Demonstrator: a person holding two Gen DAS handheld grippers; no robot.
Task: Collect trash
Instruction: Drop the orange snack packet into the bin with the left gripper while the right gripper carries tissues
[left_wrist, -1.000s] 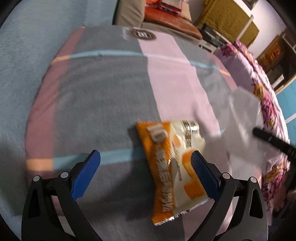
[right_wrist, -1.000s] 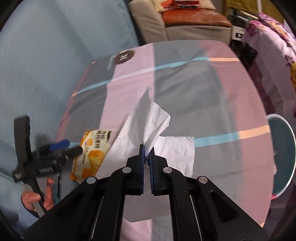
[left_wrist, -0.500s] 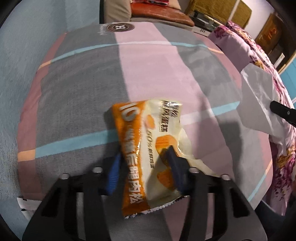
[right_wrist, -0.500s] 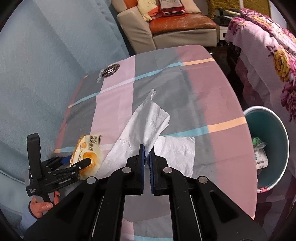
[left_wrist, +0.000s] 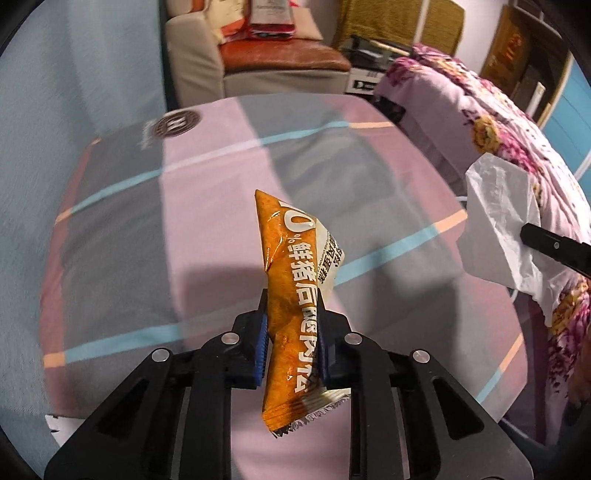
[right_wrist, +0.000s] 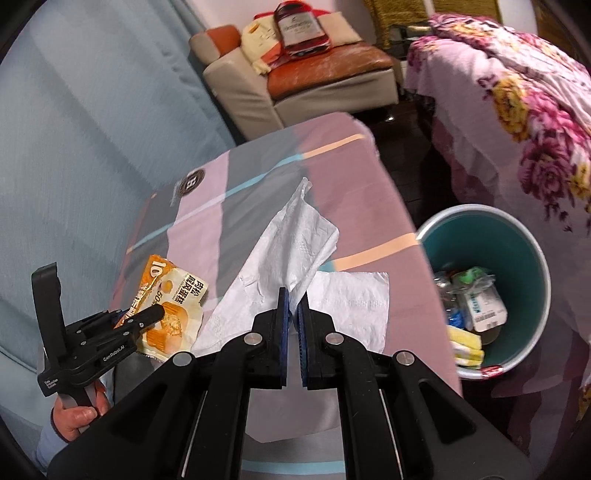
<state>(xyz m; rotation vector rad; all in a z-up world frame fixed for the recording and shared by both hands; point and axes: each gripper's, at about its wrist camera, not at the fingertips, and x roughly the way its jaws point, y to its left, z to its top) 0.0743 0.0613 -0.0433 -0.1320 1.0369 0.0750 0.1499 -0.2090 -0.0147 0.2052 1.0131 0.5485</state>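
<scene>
My left gripper (left_wrist: 291, 314) is shut on an orange and white snack wrapper (left_wrist: 295, 277) and holds it lifted above the striped tablecloth (left_wrist: 207, 192). The wrapper also shows in the right wrist view (right_wrist: 170, 295), held at the lower left. My right gripper (right_wrist: 293, 295) is shut on a white tissue (right_wrist: 291, 251) and holds it in the air above the table. The tissue also shows at the right of the left wrist view (left_wrist: 498, 225). A teal trash bin (right_wrist: 517, 243) with several pieces of trash stands on the floor to the right of the table.
A beige sofa with an orange cushion (right_wrist: 325, 62) stands beyond the table. A bed with a floral cover (right_wrist: 524, 92) is at the right, close to the bin. A blue-grey wall or curtain (right_wrist: 92, 129) fills the left.
My left gripper closed on the snack wrapper and lifted it off the table. My right gripper, still holding the tissue, moved up and right, and the bin came into view.
</scene>
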